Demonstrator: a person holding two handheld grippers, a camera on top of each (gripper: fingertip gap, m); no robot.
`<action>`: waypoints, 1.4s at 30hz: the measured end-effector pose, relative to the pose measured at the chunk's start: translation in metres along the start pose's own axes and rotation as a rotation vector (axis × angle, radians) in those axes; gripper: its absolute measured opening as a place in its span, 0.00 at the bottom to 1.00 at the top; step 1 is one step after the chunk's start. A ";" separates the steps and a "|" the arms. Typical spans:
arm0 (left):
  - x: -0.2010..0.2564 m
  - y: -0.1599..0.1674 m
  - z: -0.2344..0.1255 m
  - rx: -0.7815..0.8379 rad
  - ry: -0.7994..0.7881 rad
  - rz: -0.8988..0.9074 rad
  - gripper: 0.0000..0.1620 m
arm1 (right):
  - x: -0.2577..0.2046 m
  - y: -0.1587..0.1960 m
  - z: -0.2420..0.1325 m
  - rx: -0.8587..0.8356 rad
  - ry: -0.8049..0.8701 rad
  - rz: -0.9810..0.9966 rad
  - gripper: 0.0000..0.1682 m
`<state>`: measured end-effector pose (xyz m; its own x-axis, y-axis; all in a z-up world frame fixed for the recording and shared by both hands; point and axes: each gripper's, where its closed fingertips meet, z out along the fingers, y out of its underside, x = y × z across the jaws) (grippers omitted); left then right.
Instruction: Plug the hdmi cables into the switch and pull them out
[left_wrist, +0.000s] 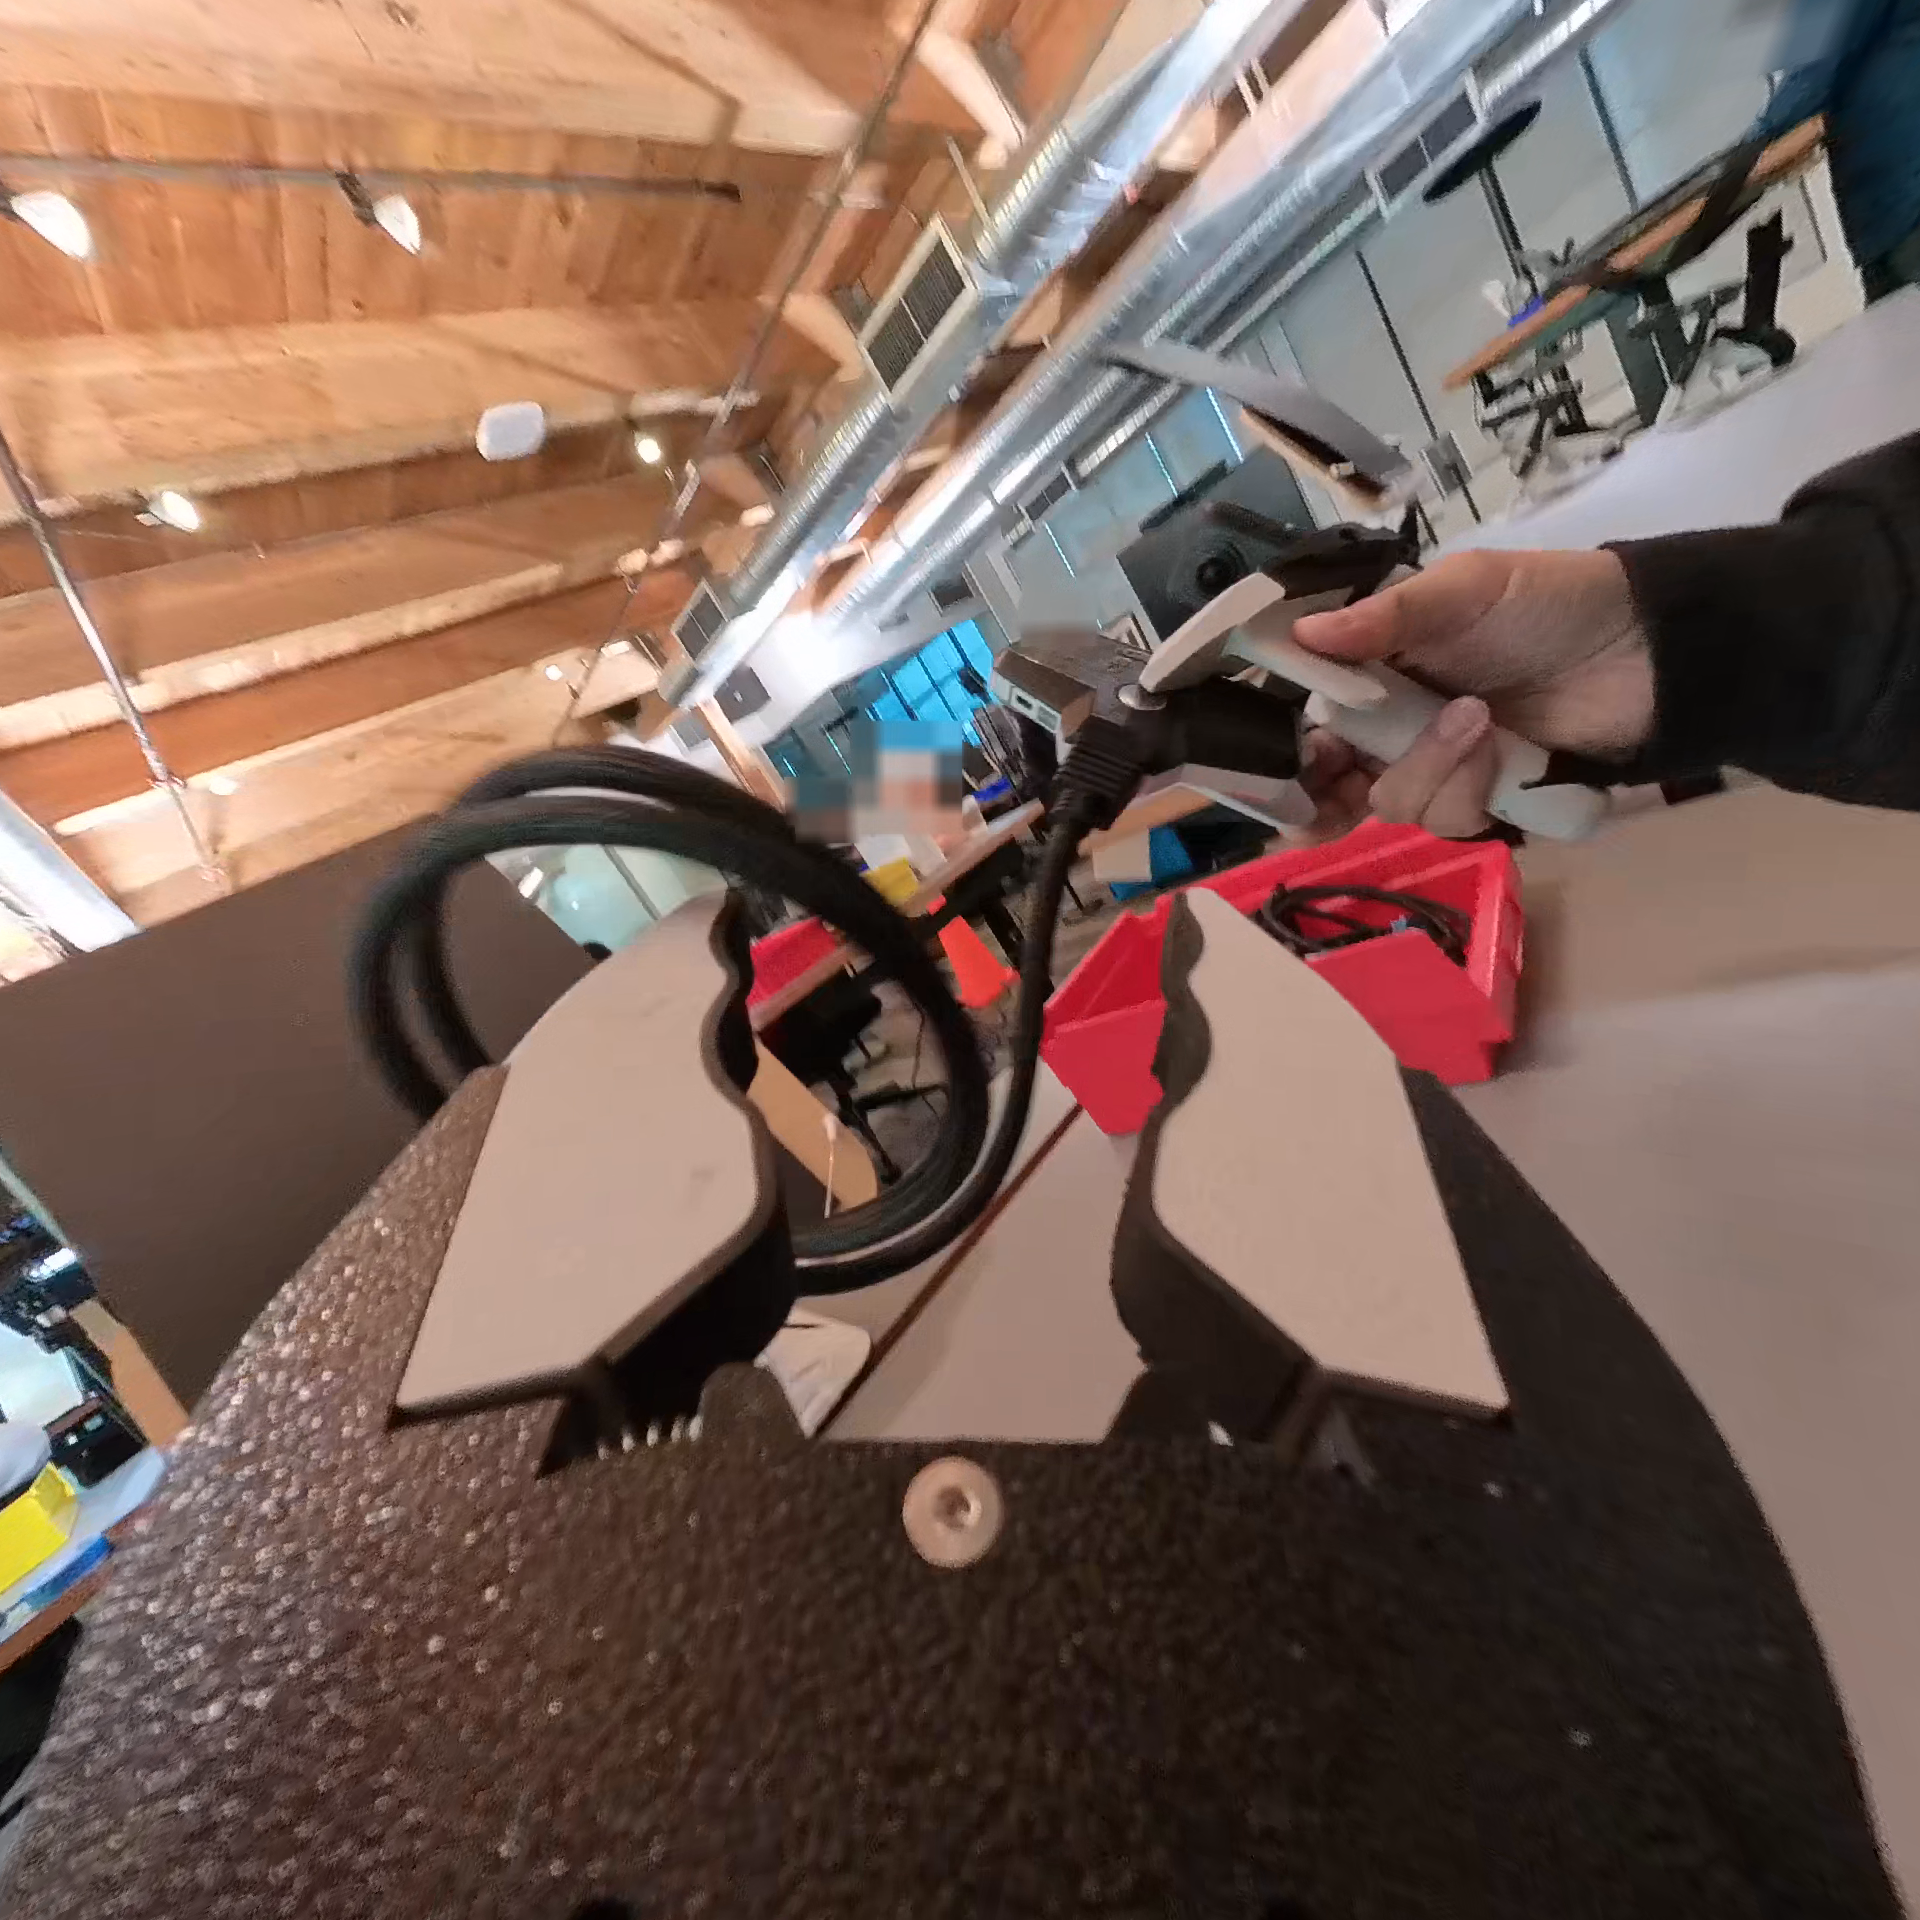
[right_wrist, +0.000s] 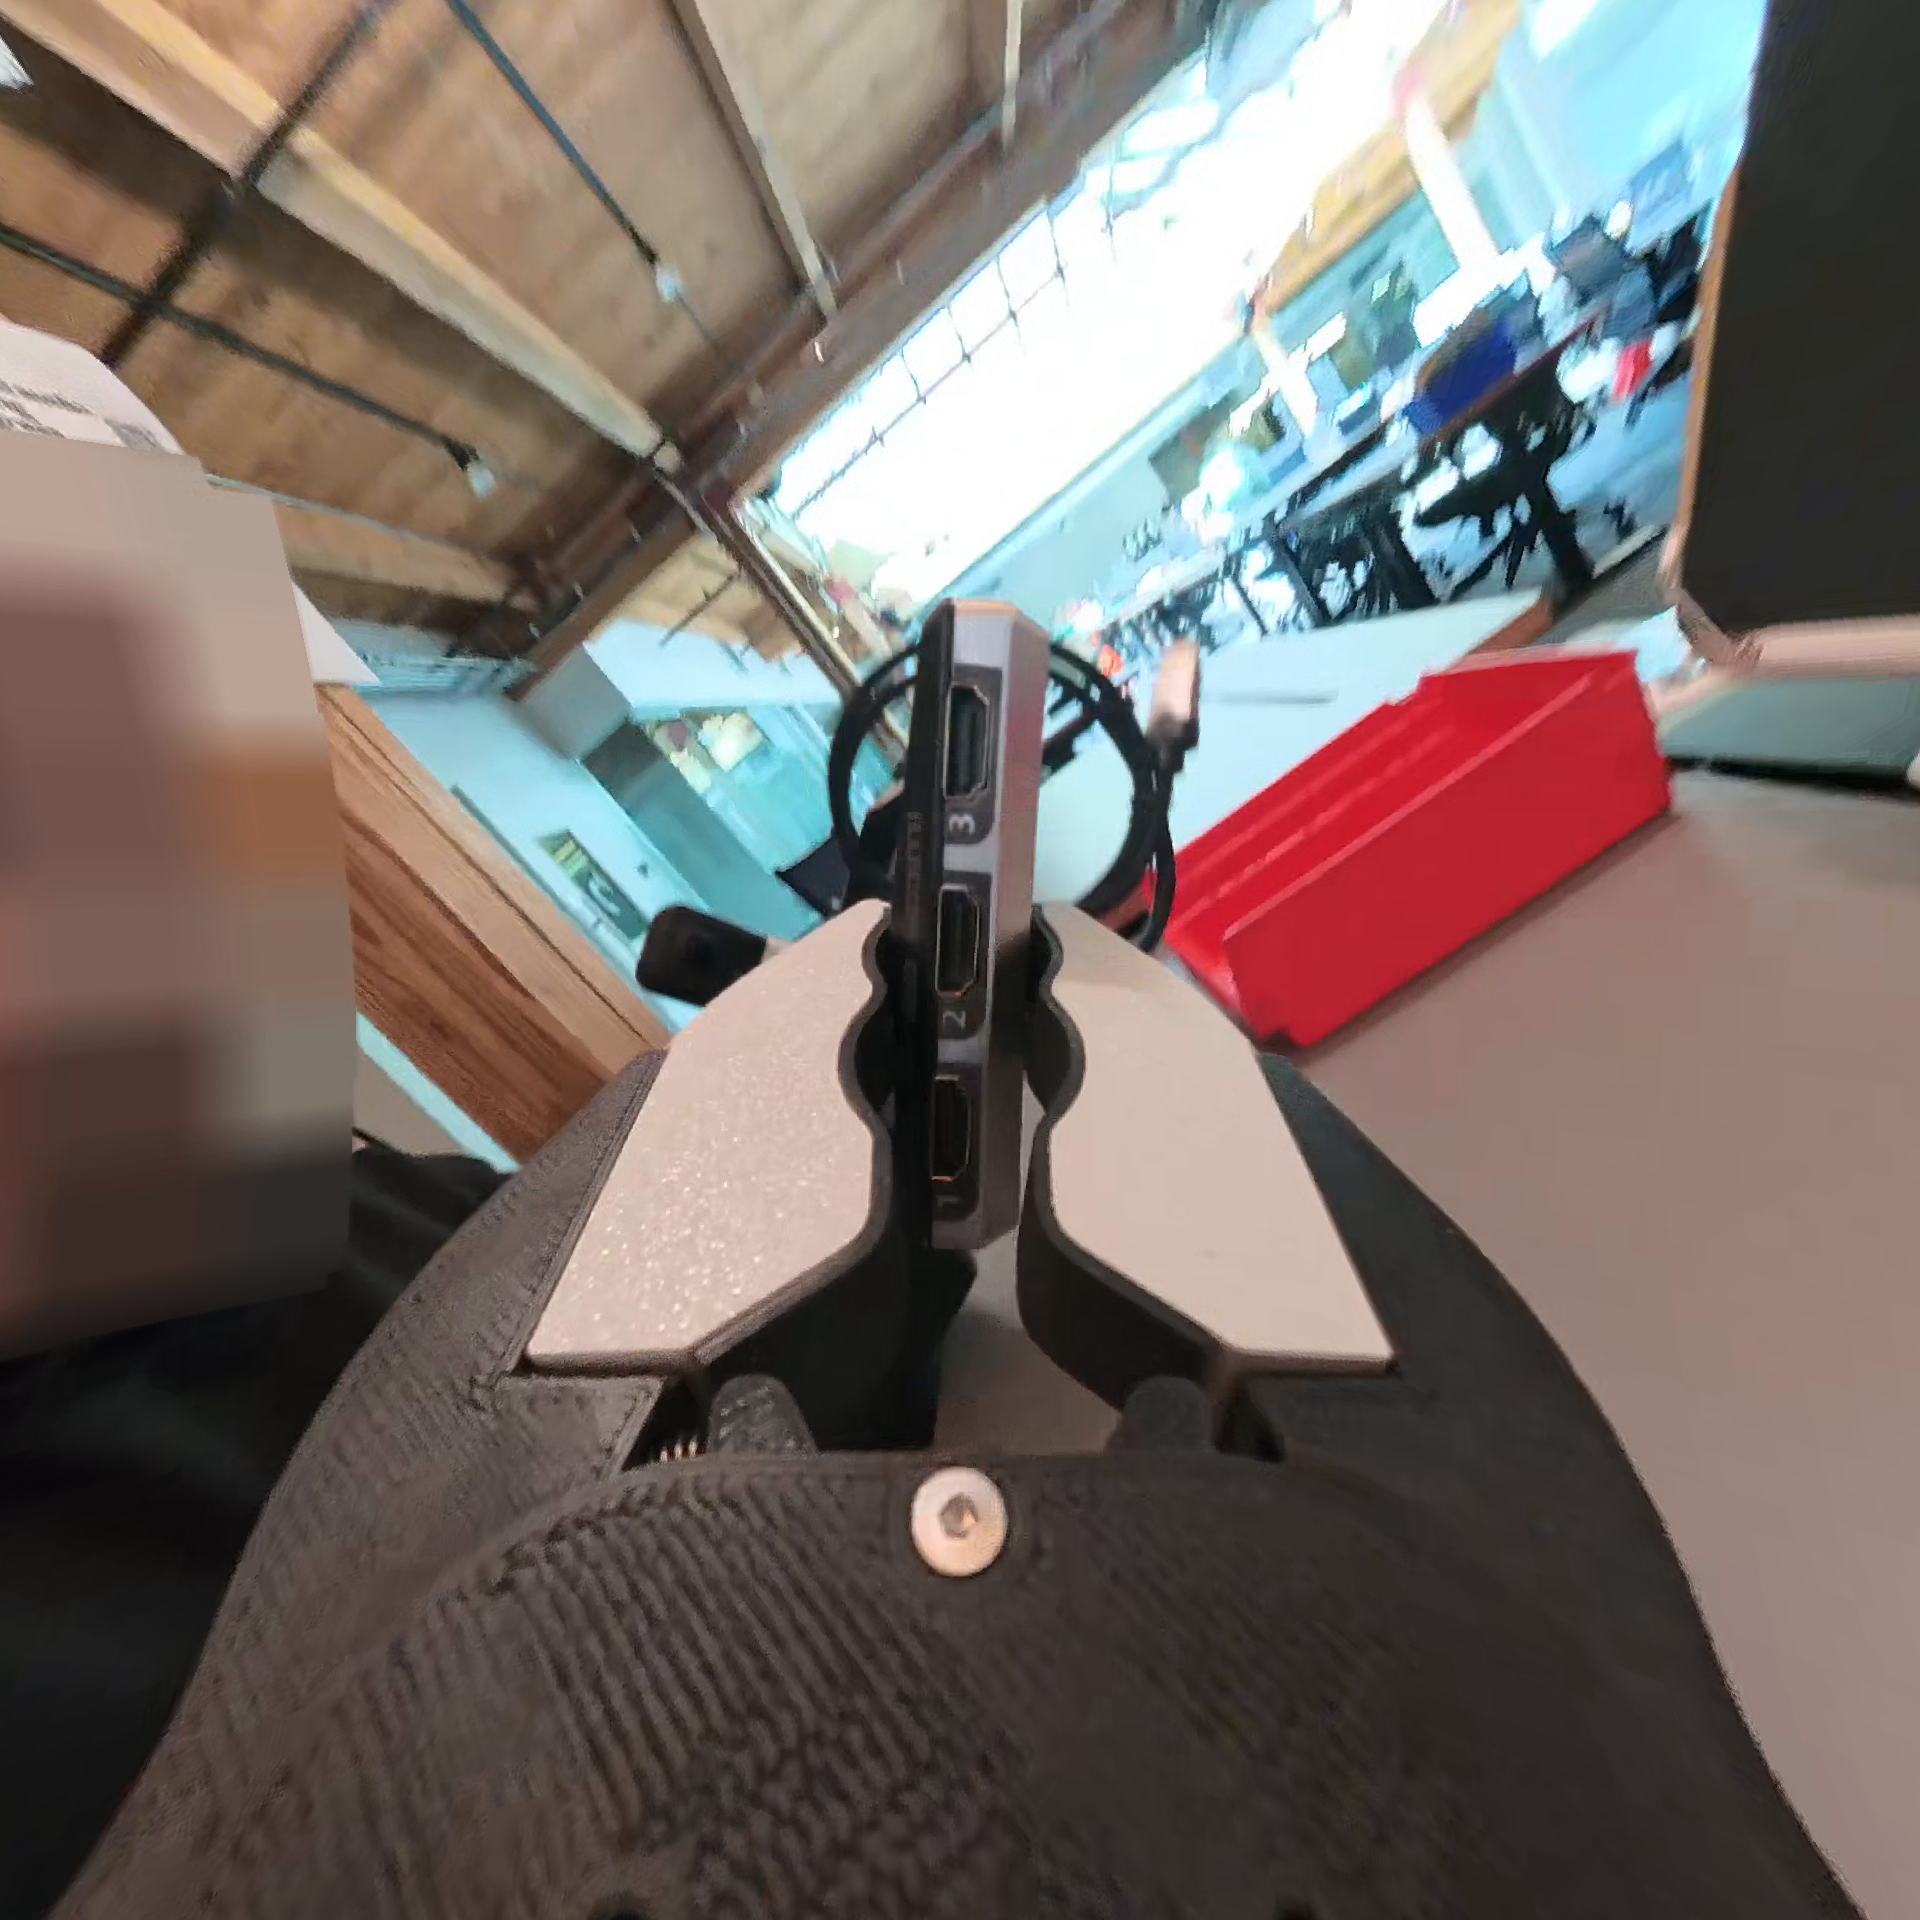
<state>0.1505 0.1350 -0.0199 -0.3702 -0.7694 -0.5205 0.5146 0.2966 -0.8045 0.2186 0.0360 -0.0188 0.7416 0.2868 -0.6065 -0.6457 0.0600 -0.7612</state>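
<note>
Right wrist view shows the right gripper (right_wrist: 956, 997) clamped on the switch (right_wrist: 971, 914) at frame centre, three ports empty, while the left gripper (left_wrist: 956, 997) gapes empty below one plugged cable (left_wrist: 1039, 935), so more plugging and unplugging remains.

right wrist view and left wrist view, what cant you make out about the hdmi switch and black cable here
- Left wrist view: the grey metal hdmi switch is small and far; the right gripper covers most of it.
- Left wrist view: whether the black hdmi cable plug is fully seated is unclear.
- Right wrist view: the cable loop is motion-blurred and partly behind the switch.
- Left wrist view: the red plastic bin contents are partly hidden by the open left gripper.
</note>
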 end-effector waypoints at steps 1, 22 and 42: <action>-0.003 -0.005 -0.002 0.030 -0.020 0.001 0.45 | -0.001 -0.015 -0.009 0.047 0.025 -0.033 0.13; -0.022 0.031 -0.010 0.001 -0.053 -0.180 0.36 | 0.065 -0.199 -0.209 0.116 0.833 -0.360 0.13; -0.002 0.054 0.005 -0.067 0.027 -0.221 0.36 | 0.239 -0.134 -0.214 -0.396 1.125 -0.383 0.14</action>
<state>0.1824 0.1498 -0.0607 -0.4894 -0.8046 -0.3362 0.3669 0.1598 -0.9164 0.5214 -0.1085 -0.1107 0.7394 -0.6719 -0.0429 -0.4005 -0.3877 -0.8302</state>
